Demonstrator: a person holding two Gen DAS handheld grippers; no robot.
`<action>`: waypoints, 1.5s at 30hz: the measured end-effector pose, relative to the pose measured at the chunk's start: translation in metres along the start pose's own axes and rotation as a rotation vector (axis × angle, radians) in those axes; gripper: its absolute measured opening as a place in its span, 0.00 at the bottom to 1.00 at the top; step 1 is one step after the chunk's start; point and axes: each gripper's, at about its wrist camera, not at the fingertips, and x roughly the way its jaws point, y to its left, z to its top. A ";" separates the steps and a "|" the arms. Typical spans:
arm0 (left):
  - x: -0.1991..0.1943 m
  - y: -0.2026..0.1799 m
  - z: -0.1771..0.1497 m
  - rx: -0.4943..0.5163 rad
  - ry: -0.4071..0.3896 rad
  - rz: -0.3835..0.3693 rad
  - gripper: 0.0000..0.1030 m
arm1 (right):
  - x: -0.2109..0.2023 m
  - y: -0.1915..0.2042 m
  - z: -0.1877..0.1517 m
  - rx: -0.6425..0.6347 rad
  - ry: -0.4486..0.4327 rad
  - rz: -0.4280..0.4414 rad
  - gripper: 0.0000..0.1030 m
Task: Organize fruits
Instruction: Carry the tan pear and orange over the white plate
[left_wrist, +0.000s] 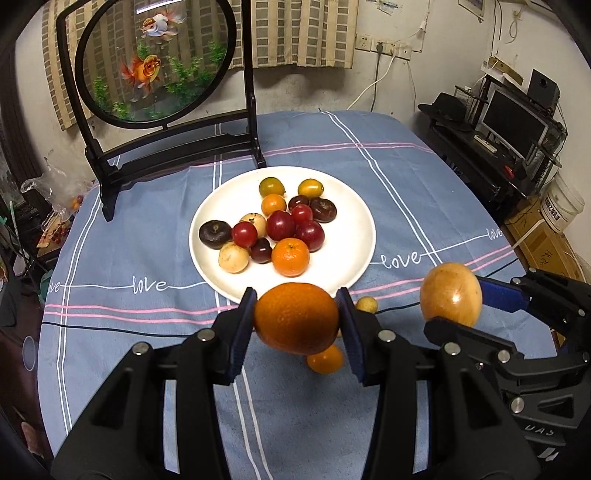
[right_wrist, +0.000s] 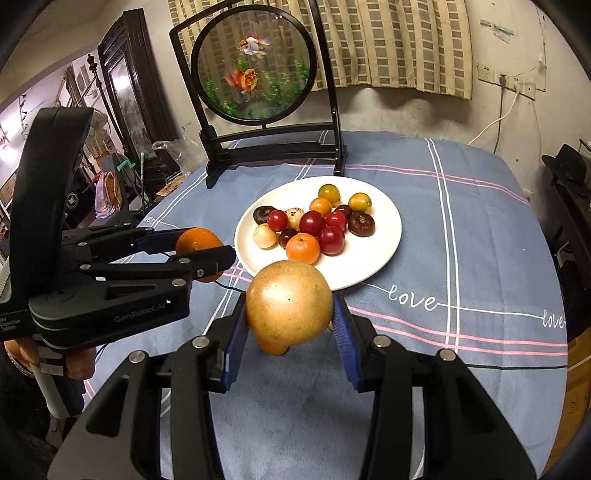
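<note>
Left gripper (left_wrist: 297, 320) fingers pinch a round orange (left_wrist: 295, 317); right gripper (right_wrist: 289, 310) fingers pinch a tan pear-like fruit (right_wrist: 288, 301), white fruit-filled plate (left_wrist: 351, 258) ahead on the blue-clothed bench (left_wrist: 406, 177).

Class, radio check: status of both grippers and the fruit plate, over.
Left gripper shut on large orange. Right gripper shut on yellow-brown pear. Round white plate crowded.

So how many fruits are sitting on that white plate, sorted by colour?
On the white plate:
Red fruits: 4
Dark maroon-brown fruits: 4
Orange fruits: 2
Yellow-green fruits: 2
Pale beige fruits: 2
Total: 14
</note>
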 end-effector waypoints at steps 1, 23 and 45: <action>0.003 0.000 0.001 -0.001 0.002 0.001 0.44 | 0.001 0.000 0.001 -0.001 0.001 0.000 0.43; 0.054 0.037 0.061 -0.045 -0.005 0.064 0.44 | 0.052 -0.020 0.076 -0.051 -0.025 -0.011 0.43; 0.144 0.045 0.083 -0.041 0.081 0.108 0.44 | 0.162 -0.065 0.108 0.023 0.099 -0.043 0.43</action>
